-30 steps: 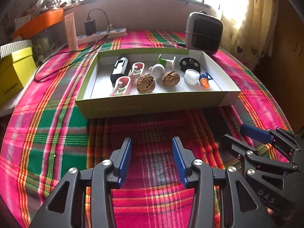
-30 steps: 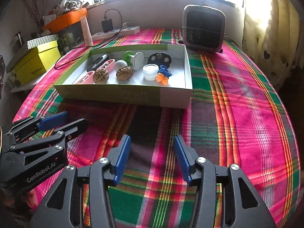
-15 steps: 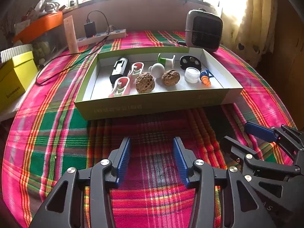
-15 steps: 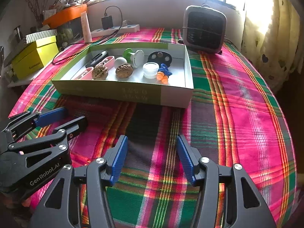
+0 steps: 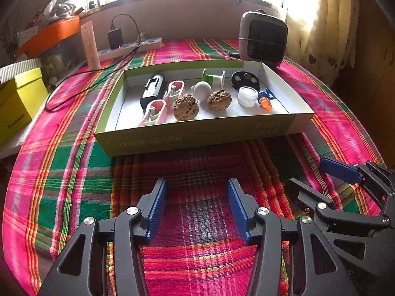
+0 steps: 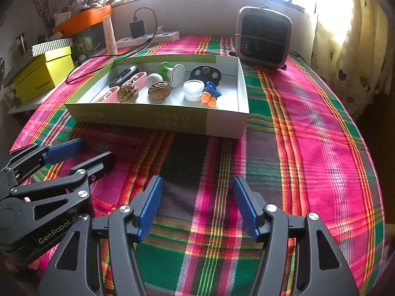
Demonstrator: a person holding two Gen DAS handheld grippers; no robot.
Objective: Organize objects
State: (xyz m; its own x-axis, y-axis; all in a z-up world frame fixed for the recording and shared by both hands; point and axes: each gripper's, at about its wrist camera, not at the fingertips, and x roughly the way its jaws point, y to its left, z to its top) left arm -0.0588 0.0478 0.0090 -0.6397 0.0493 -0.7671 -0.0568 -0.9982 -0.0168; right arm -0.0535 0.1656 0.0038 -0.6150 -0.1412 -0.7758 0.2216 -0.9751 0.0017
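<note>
A shallow green-and-white box (image 5: pixel 197 135) (image 6: pixel 138 118) lies on the plaid cloth and holds several small things: two walnuts (image 5: pixel 185 109) (image 6: pixel 159 90), two pink cases (image 5: pixel 154 112), a black device (image 5: pixel 153 90), a white ball (image 5: pixel 203 90), a green-and-white spool (image 6: pixel 170 70), a black disc (image 6: pixel 206 72), a white jar (image 6: pixel 193 90) and orange-blue earplugs (image 6: pixel 209 96). My left gripper (image 5: pixel 196 187) and right gripper (image 6: pixel 197 185) hover side by side over the cloth, well short of the box. Both have their jaws opening, with only cloth between them.
A grey fan heater (image 5: pixel 263 38) stands behind the box at the right. A power strip with a charger (image 5: pixel 128 48), a tube (image 5: pixel 90 46), a yellow box (image 5: pixel 17 103) and an orange-lidded container (image 5: pixel 49 34) crowd the back left. A curtain (image 6: pixel 353 49) hangs at the right.
Both grippers' jaws have spread wider apart. Neither hand has shifted noticeably, and the things in the box lie as before.
</note>
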